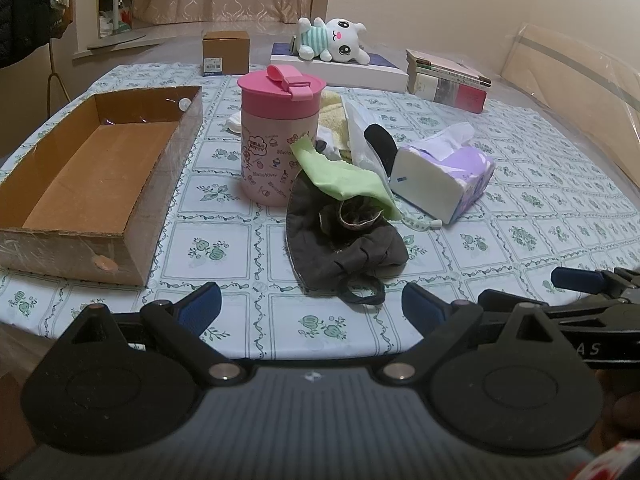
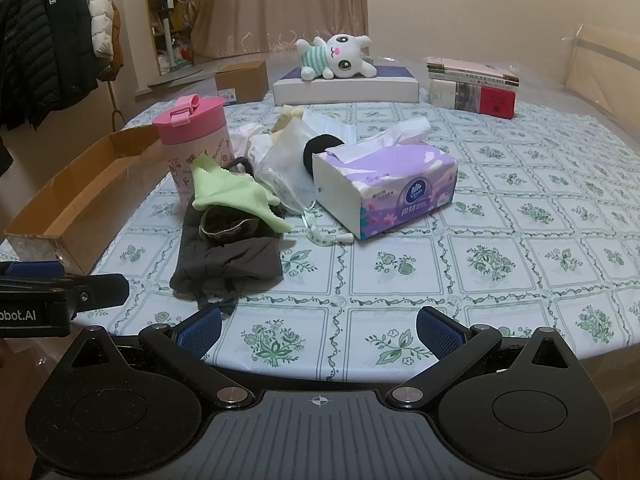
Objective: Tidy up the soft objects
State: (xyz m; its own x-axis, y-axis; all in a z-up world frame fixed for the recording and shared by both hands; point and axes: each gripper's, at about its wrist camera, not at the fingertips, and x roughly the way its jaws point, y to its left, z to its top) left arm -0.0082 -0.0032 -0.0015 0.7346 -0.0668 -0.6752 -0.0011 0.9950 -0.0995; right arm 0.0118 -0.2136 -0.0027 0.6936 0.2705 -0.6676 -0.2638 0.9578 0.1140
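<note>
- Covering most of both views, the table (image 2: 520, 216) carries a patterned cloth and serves as the work surface.
- Lying open-topped along the left side, the cardboard box (image 1: 100, 168) looks empty, likely the place meant for the soft things.
- Sitting on its side right of the pile, the tissue pack (image 2: 384, 192) has one sheet pulled up.
- Standing upright beside the box, the pink cup (image 1: 278, 136) crowds the pile.
- Heaped nearest the grippers, the dark cloth (image 1: 344, 240) lies under a green cloth (image 1: 340, 172), so the green one probably lifts first.
- Resting far back on a flat white box, the plush toy (image 2: 340, 58) is well apart.
- Hovering at the near edge, the left gripper (image 1: 310, 308) and right gripper (image 2: 318, 330) hold nothing, jaws spread wide, seemingly ready to reach.
</note>
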